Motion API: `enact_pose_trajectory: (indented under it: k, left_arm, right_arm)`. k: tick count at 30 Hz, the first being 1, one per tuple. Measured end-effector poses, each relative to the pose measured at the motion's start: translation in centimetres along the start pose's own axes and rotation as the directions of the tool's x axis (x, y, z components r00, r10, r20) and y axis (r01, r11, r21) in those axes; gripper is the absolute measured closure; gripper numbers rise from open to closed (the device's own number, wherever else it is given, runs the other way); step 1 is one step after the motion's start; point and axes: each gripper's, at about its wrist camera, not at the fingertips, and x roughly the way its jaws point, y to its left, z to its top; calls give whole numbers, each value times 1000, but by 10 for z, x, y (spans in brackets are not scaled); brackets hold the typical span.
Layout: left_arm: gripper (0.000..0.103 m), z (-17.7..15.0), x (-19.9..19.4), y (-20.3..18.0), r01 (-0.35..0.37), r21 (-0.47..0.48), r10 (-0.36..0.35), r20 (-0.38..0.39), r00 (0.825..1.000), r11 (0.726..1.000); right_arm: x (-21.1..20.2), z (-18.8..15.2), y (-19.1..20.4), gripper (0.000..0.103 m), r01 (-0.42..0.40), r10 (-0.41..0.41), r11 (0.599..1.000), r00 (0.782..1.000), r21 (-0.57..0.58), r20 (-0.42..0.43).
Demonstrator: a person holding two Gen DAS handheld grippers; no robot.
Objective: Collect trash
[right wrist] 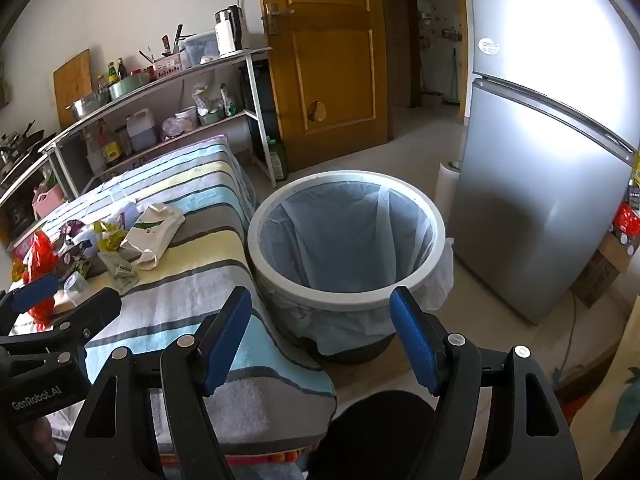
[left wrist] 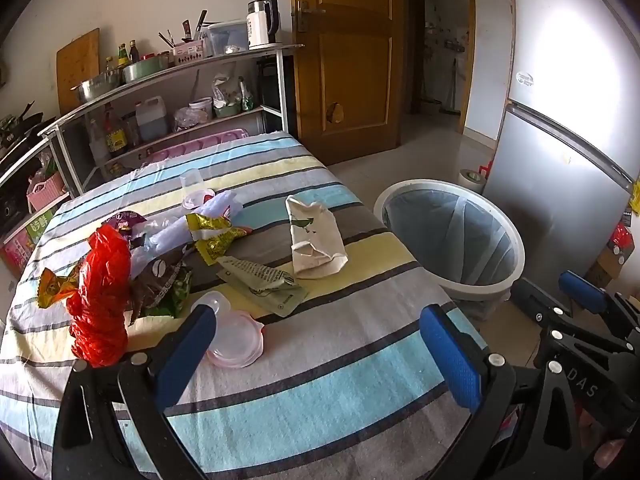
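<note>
Both idling at start pose: left gripper (left wrist: pixel 318 354) and right gripper (right wrist: pixel 320 338) are gaping wide, holding nothing. Crumpled wrappers and red plastic bag (left wrist: pixel 100 296) are lying piled on the striped tablecloth (left wrist: pixel 340 380); lined white round bin (right wrist: pixel 436 224) is sitting just beside it, ready for short drops.
</note>
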Motion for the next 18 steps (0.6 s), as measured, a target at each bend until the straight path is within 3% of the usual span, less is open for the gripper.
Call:
enact_pose_trajectory:
  k: [18]
  left_arm:
    - [0, -1, -1, 0, 2, -1, -2, -1, 1000, 1000]
  right_arm:
    - [0, -1, -1, 31, 6, -6, 1000, 1000, 8, 1]
